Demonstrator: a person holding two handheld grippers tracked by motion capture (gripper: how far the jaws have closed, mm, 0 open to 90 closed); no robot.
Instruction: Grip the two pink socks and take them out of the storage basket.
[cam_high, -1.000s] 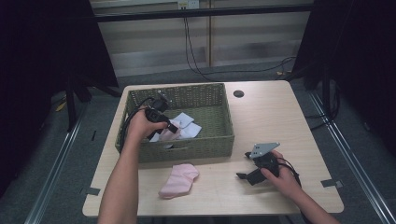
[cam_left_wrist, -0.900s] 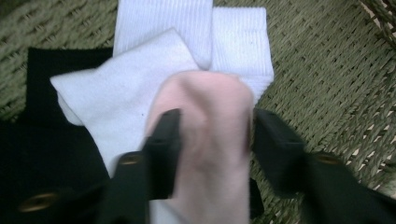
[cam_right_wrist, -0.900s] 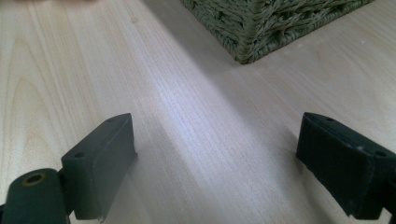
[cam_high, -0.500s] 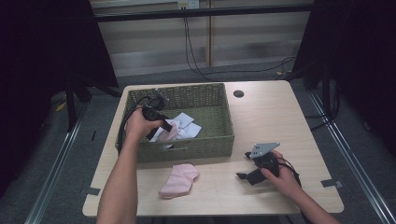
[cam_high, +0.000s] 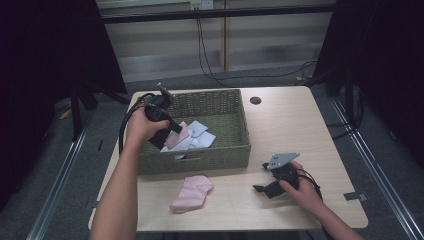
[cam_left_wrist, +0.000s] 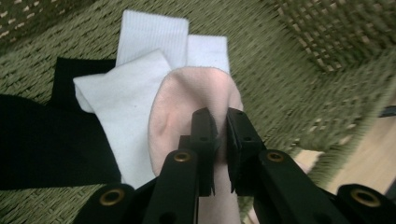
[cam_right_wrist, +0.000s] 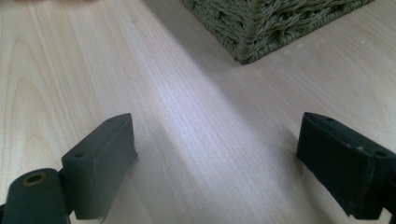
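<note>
- In the left gripper view we see the left gripper (cam_left_wrist: 218, 122) with its jaws drawn together and clamped on a fold of a pink sock (cam_left_wrist: 187, 100); the sock's rounded end spreads out just beyond the jaw tips at the centre of the frame.
- In the high view that gripper (cam_high: 172, 127) sits left of centre, held in the left hand (cam_high: 142, 127) over the left part of the green woven basket (cam_high: 227, 100), with the pink sock (cam_high: 176, 138) hanging at its tips inside the basket.
- Under and beside the clamped sock, in the left gripper view, we count two white socks (cam_left_wrist: 126, 100) overlapping toward the upper left, and one black piece of cloth (cam_left_wrist: 42, 140) at the left edge, all lying on the basket floor (cam_left_wrist: 289, 79).
- We count two pink socks in all: the clamped one, and a second pink sock (cam_high: 192, 192) lying flat on the wooden table (cam_high: 295, 125) just below the basket's front wall, at lower centre of the high view.
- The right gripper (cam_high: 261, 189) rests low on the table at the lower right of the high view, in the right hand (cam_high: 300, 187), well apart from both pink socks.
- In the right gripper view its jaws stand wide apart at the bottom corners with bare table (cam_right_wrist: 187, 116) between them, and a corner of the basket (cam_right_wrist: 261, 28) shows at the top.
</note>
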